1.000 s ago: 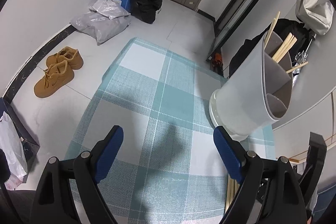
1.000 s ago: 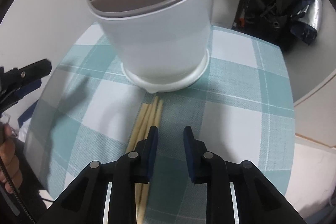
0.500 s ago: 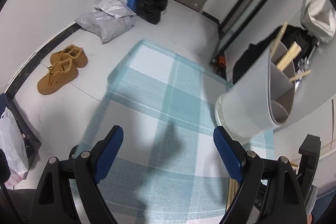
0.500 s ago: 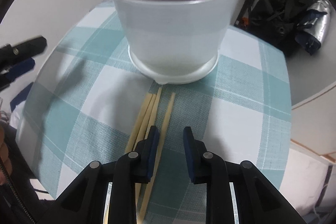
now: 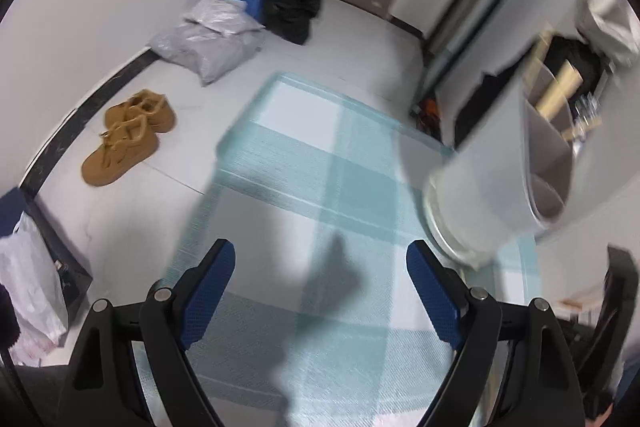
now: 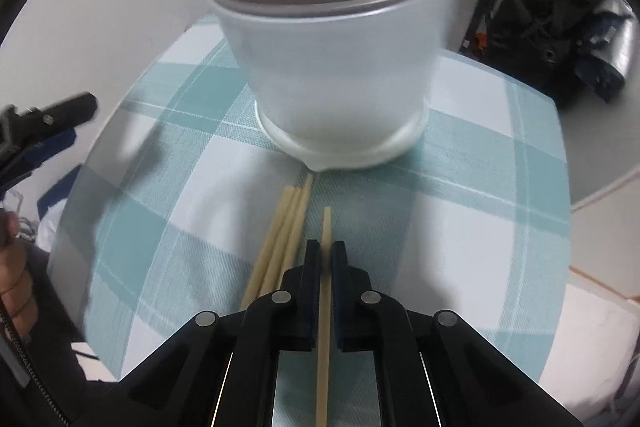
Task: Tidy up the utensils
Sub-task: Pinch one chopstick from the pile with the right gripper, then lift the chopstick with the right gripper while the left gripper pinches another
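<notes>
In the left wrist view, a pair of brown shoes (image 5: 128, 137) sits on the floor at the left of the frame. At the bottom, the left gripper (image 5: 320, 279) has its blue jaws spread wide, with nothing between them. It hangs over the checked cloth (image 5: 352, 163). At the right edge stands the white holder (image 5: 492, 187), with some chopsticks inside.

In the right wrist view, the left gripper shows at the left edge. In the middle, three loose chopsticks (image 6: 280, 239) lie on the cloth, just below the holder at the top. Beside them, the right gripper (image 6: 326, 259) pinches one chopstick (image 6: 326, 227) between its jaws. It points at the holder.
</notes>
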A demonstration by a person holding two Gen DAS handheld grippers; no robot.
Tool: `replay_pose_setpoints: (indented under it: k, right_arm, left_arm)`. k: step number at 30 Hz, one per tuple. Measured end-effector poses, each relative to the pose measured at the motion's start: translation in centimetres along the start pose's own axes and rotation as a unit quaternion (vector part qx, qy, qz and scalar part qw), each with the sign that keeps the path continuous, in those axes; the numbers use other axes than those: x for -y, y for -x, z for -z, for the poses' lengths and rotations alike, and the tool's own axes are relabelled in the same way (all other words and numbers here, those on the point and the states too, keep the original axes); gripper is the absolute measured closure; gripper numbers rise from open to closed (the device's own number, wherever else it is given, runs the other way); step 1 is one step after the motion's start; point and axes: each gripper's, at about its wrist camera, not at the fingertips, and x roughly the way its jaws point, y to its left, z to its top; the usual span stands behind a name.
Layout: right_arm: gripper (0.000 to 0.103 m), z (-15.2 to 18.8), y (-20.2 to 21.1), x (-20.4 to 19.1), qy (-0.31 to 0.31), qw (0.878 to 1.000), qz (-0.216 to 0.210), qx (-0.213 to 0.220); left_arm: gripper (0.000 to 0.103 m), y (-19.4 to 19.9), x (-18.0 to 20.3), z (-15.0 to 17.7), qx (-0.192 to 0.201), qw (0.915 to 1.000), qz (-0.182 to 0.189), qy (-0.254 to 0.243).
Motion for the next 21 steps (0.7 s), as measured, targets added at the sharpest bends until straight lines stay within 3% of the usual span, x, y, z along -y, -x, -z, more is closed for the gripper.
replay_pose_setpoints:
  k: [2, 5, 10, 14, 21]
  right_arm:
    - [0.099, 0.5, 1.0, 1.2, -0.023, 1.000, -0.010, 0.014]
    - [0.099, 1.2, 2.8, 4.0, -0.094, 0.992, -0.066, 0.044]
    - [0.099, 2.6, 3.9, 8.8, -0.207, 0.965, -0.141, 0.081]
    - [0.099, 4.3, 4.1, 11.1, -0.260, 0.941, -0.186, 0.109]
    - [0.099, 5.8, 4.1, 13.9, -0.294, 0.922, -0.210, 0.137]
  left_arm:
    - [0.019, -0.2, 1.2, 0.6, -0.012, 0.9995, 0.006, -0.028]
    - [0.019, -0.4, 3.2, 1.6, -0.018, 0.9970, -0.003, -0.075]
    - [0.019, -1.3, 6.6, 4.0, -0.052, 0.9846, -0.009, -0.167]
    - [0.019, -2.5, 7.3, 5.1, -0.091, 0.9781, -0.011, -0.187]
    - [0.019, -3.2, 7.5, 6.1, -0.121, 0.9725, -0.030, -0.197]
